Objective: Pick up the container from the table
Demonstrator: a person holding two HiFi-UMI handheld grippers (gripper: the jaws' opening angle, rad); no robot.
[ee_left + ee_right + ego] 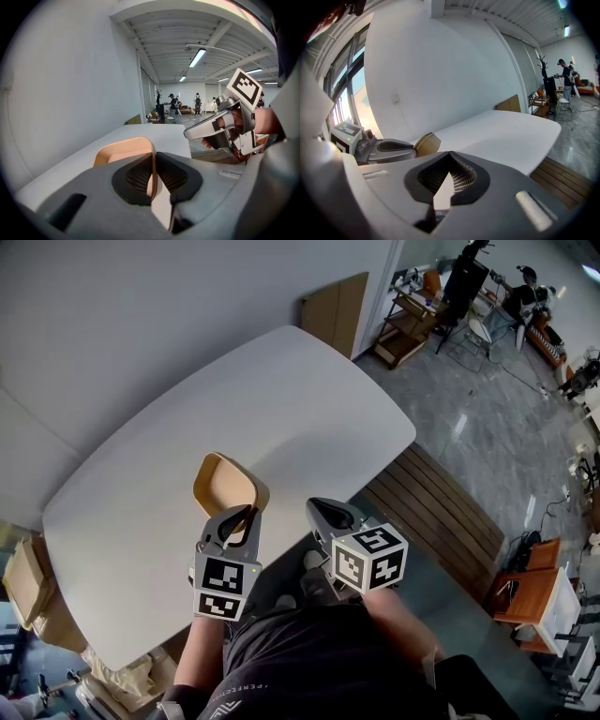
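spreading under everything is the white table [281, 399], and the tan container [223, 486] is over its near part, close to the edge in front of the person. the left gripper [246, 514] is clenched on the container's near wall, one pad inside and one outside, while the right gripper [319, 508] hangs just beside it, apart from the container, jaws pressed together with nothing between them.

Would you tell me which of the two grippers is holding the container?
The left gripper: its jaws pinch the container by its wall, while the right gripper holds nothing.
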